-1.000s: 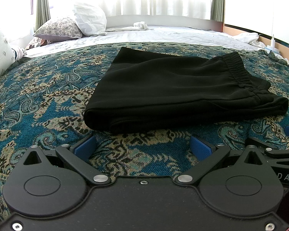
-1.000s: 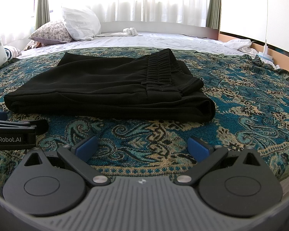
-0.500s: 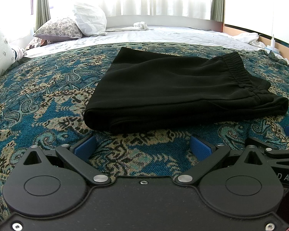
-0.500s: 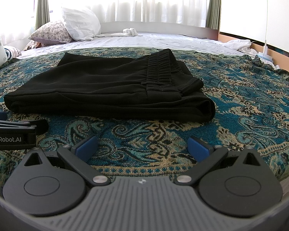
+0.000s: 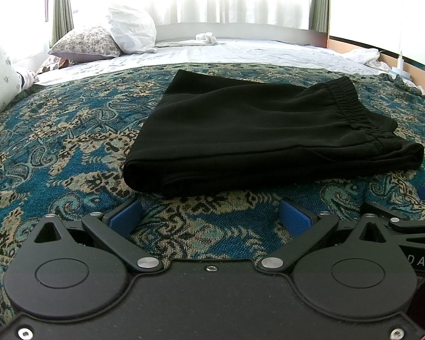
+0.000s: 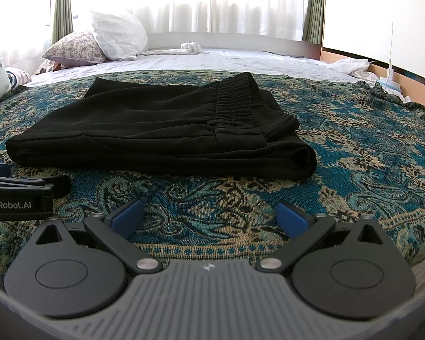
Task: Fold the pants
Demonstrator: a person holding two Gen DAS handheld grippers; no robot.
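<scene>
1. Nothing has moved since the earlier frames: both grippers and the folded garment sit where they were a second ago.
2. Nearest the left wrist camera, the left gripper (image 5: 209,216) rests low over the patterned bedspread (image 5: 56,153), its blue-padded fingers (image 5: 124,218) spread wide apart with only woven fabric between them.
3. The right gripper (image 6: 209,218) sits likewise, jaws spread and holding nothing, blue pads (image 6: 290,221) clear of any cloth.
4. Each tool shows at the edge of the other's view: the right one pokes in at the right side of the left view, and the left one, lettered "enRobot.AI", at the left of the right view.
5. Just beyond both sets of fingertips, apart from them, lie the black pants (image 5: 257,130), folded into a compact stack on the bedspread, the elastic waistband (image 6: 236,99) on top toward the right end.
6. Farther back, a white sheet (image 5: 226,53) covers the mattress.
7. A floral pillow (image 6: 73,46) and a white pillow (image 6: 117,35) lean at the far left, and a small white cloth bundle (image 6: 191,46) sits by the headboard.
8. Bright sheer curtains (image 6: 240,2) hang behind.
</scene>
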